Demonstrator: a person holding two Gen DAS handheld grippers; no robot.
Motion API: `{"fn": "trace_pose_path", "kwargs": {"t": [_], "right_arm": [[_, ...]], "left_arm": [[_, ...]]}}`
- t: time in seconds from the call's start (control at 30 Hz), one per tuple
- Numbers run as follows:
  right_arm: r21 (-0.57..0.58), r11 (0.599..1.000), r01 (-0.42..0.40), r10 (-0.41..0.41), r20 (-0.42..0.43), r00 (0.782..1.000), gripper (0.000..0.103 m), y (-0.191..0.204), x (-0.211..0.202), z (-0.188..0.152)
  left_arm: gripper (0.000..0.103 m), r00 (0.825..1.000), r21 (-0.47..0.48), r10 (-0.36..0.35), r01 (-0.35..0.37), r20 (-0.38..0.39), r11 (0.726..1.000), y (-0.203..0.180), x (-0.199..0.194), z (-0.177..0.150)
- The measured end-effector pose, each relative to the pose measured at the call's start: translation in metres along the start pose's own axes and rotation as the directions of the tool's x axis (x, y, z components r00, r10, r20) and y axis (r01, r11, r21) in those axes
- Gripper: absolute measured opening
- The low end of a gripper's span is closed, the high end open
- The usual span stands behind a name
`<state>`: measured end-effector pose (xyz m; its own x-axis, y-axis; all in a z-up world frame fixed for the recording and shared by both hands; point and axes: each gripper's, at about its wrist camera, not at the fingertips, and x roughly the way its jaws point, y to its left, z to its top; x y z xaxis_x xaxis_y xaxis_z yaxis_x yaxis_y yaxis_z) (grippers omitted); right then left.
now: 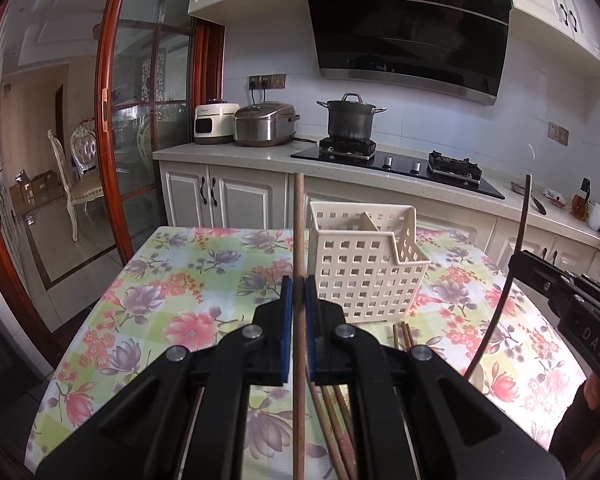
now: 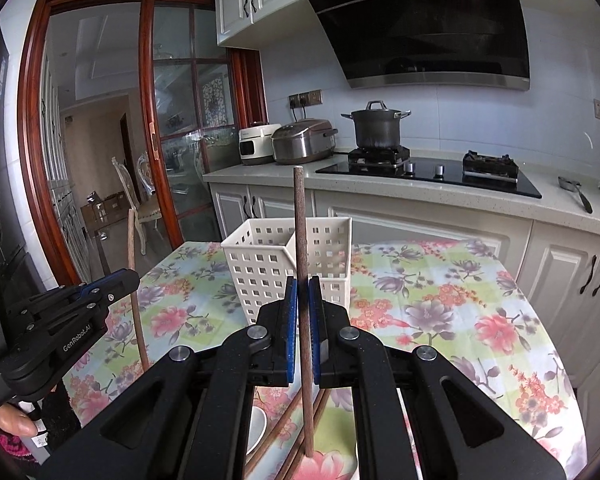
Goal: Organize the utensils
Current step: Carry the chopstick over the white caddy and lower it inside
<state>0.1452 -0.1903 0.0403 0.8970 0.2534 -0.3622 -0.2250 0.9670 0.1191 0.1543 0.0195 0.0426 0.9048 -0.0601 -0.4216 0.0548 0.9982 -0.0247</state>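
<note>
A cream perforated utensil basket (image 1: 364, 264) with two compartments stands on the floral tablecloth, just beyond both grippers. My left gripper (image 1: 299, 296) is shut on a brown wooden chopstick (image 1: 299, 224) that stands nearly upright, its tip above the basket's rim. My right gripper (image 2: 303, 300) is likewise shut on a second upright chopstick (image 2: 300, 220) in front of the basket (image 2: 288, 264). Several more chopsticks (image 1: 332, 420) lie on the cloth beneath the left gripper. The right gripper (image 1: 518, 268) shows at the left wrist view's right edge, the left gripper (image 2: 134, 276) at the right wrist view's left edge.
The table (image 1: 172, 280) stands before a counter (image 1: 240, 156) carrying two rice cookers (image 1: 264, 124) and a hob with a lidded pot (image 1: 350, 118). A white bowl (image 2: 256, 428) sits under the right gripper. A glass sliding door (image 1: 140, 120) is at left.
</note>
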Motion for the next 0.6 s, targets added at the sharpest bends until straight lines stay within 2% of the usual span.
{"fn": "trace_pose_path", "kwargs": {"t": [0.6], "right_arm": [[-0.027,1.000,0.000,0.001,0.043,0.999,0.006,0.000,0.008,0.035]], "left_arm": [[0.006,0.998,0.038,-0.013,0.011,0.058,0.999,-0.015,0.002,0.049]]}}
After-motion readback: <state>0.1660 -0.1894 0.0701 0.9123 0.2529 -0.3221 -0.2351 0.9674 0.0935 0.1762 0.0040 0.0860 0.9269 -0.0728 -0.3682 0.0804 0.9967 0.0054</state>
